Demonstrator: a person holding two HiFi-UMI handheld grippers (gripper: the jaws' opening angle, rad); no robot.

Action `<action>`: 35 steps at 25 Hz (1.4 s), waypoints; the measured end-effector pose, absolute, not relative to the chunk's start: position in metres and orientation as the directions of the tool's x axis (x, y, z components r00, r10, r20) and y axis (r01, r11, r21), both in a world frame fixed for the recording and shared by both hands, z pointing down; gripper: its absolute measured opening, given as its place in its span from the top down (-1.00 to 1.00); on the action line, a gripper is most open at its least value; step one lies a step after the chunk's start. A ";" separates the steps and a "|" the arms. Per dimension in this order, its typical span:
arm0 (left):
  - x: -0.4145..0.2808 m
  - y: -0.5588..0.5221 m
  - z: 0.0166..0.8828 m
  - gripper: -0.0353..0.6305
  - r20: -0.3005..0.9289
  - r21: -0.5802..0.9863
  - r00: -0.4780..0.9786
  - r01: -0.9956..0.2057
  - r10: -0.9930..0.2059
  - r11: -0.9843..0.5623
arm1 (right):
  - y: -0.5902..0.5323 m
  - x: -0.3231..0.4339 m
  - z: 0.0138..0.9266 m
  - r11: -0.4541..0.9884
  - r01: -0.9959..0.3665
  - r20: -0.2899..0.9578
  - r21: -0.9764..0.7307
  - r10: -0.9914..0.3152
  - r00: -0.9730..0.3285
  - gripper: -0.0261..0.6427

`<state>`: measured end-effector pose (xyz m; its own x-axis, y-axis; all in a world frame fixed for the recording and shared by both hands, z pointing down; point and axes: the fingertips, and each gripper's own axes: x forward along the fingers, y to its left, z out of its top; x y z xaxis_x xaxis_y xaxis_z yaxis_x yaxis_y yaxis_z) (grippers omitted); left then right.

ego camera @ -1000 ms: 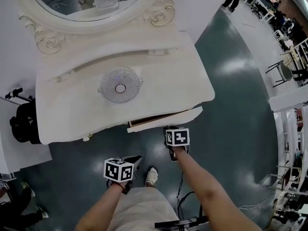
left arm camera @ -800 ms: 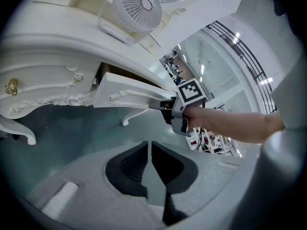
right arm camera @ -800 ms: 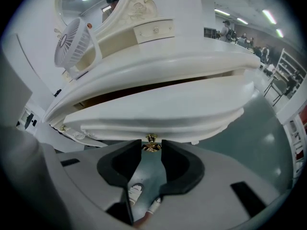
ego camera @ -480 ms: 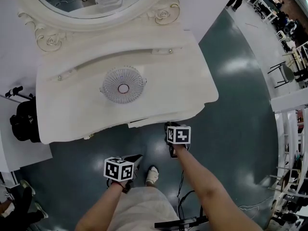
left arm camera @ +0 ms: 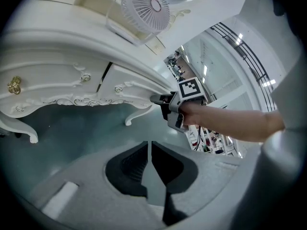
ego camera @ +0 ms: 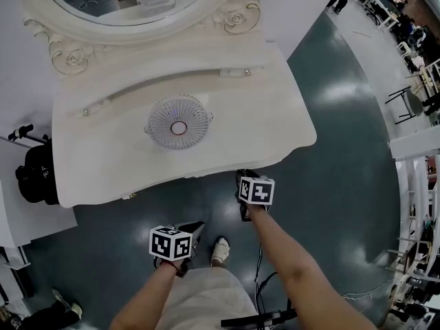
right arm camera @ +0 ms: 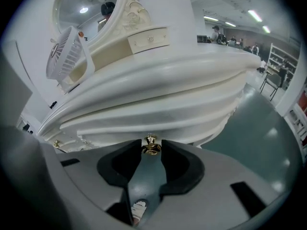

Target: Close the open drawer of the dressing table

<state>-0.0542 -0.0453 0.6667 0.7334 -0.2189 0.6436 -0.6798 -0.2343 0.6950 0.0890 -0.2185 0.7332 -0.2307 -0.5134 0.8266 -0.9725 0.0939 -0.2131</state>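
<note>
Pinching the table's [ego camera: 247, 108] gold knob [right arm camera: 150, 140] is the right hand-held gripper [right arm camera: 151, 147]; the left hand-held gripper [left arm camera: 151, 145] hangs closed, empty.

**A:** What colour is the dressing table [ego camera: 268, 108]?

**B:** Cream-white all over. The carved scrolls and little rosettes along its front are the same white, and so is the mirror frame [ego camera: 234, 20]. The knob [right arm camera: 151, 148] is brassy gold.

**A:** And the fan [ego camera: 179, 126] on top?

**B:** White, with a fine radial grille and a reddish ring at the hub.

**A:** The floor [ego camera: 344, 184]?

**B:** Dark teal and glossy, with pale patches of reflected light.

**A:** The grippers?

**B:** The left gripper [left arm camera: 149, 145] and the right gripper [right arm camera: 150, 143] are pale grey with black pads. Each marker cube [ego camera: 256, 192] has black square patterns on white.

**A:** Anything else?

**B:** A white shoe [ego camera: 221, 251] and a light grey-beige garment [ego camera: 206, 294].
</note>
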 end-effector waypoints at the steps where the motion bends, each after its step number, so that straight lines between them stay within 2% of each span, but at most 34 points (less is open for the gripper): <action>1: -0.055 -0.045 0.667 0.86 0.645 0.694 0.732 -0.681 -0.220 -0.233 | -0.220 0.088 0.734 0.091 -0.972 0.820 -0.216 -0.523 -0.231 0.52; 7: -0.060 -0.047 0.671 0.86 0.650 0.690 0.726 -0.688 -0.223 -0.226 | -0.233 0.083 0.739 0.091 -0.969 0.798 -0.231 -0.552 -0.242 0.52; 20: -0.062 -0.055 0.668 0.86 0.642 0.692 0.726 -0.687 -0.247 -0.221 | -0.240 0.078 0.738 0.154 -0.960 0.806 -0.232 -0.522 -0.278 0.52; 25: -0.059 -0.054 0.666 0.86 0.638 0.691 0.729 -0.684 -0.247 -0.233 | -0.238 0.071 0.737 0.233 -0.948 0.808 -0.218 -0.501 -0.309 0.33; 35: -0.061 -0.050 0.662 0.86 0.638 0.684 0.725 -0.688 -0.258 -0.241 | -0.232 0.074 0.726 0.251 -0.944 0.798 -0.213 -0.513 -0.316 0.27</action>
<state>-0.0610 -0.0502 0.6617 0.7253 -0.2577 0.6384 -0.6881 -0.2410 0.6845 0.0740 -0.2320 0.7263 -0.3162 -0.5133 0.7979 -0.9443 0.2507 -0.2130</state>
